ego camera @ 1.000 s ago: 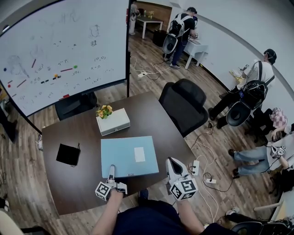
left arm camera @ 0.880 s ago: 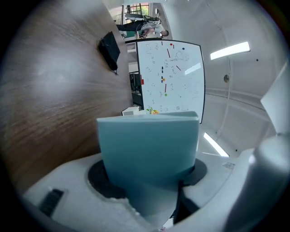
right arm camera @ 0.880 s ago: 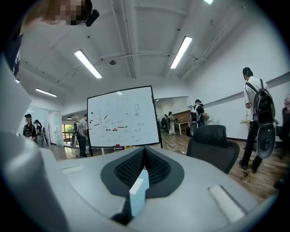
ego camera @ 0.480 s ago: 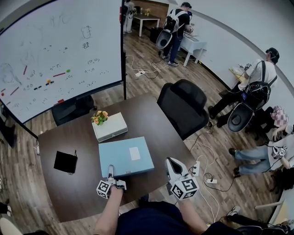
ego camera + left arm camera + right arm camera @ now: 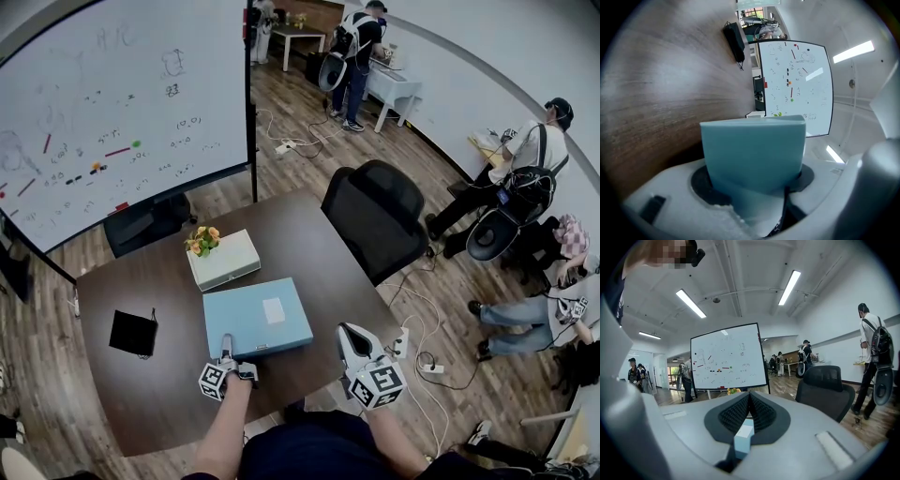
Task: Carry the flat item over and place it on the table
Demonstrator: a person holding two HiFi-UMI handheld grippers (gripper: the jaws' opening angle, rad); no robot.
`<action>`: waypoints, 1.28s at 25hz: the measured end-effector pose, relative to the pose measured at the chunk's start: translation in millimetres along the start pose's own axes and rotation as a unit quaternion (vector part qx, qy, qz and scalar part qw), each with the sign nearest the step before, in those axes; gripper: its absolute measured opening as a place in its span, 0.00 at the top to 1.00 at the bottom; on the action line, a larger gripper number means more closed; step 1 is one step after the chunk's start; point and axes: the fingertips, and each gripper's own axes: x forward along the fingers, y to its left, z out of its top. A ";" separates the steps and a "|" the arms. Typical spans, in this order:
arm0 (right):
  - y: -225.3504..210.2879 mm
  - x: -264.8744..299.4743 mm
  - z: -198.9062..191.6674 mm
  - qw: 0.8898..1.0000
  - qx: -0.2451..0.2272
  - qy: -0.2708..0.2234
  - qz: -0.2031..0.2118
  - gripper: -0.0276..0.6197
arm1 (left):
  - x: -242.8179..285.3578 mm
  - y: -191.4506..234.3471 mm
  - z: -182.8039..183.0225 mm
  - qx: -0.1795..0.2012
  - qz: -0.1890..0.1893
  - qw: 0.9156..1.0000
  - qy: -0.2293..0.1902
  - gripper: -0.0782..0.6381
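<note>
Gripping the near edge of the light-blue flat item (image 5: 258, 317), the left tool (image 5: 227, 345) is clamped on it over the dark wooden tabletop (image 5: 159, 384) (contact with the surface cannot be judged). The right tool (image 5: 349, 336) is held to its right, jaws pressed together, empty. Ahead of the left tool a white box (image 5: 225, 260) with flowers is seen, then a whiteboard (image 5: 103, 122); an office chair (image 5: 375, 211) stands ahead of the right tool.
</note>
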 end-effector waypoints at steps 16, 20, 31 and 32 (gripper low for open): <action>-1.0 -8.2 -4.4 1.000 0.030 0.001 0.003 0.95 | 22.1 22.7 -5.4 -0.029 0.121 0.992 0.003 0.25; 0.7 -8.2 -3.3 1.000 0.027 0.000 0.008 0.95 | 3.8 31.6 -7.2 -0.015 0.182 0.983 -0.007 0.24; 9.9 -6.0 -2.1 0.999 0.025 -0.005 0.024 0.95 | -22.4 2.3 5.3 0.002 0.201 0.979 -0.042 0.13; 10.4 -5.9 -1.5 0.999 0.025 -0.007 0.024 0.95 | -25.3 -6.3 1.9 0.002 0.190 0.981 -0.040 0.13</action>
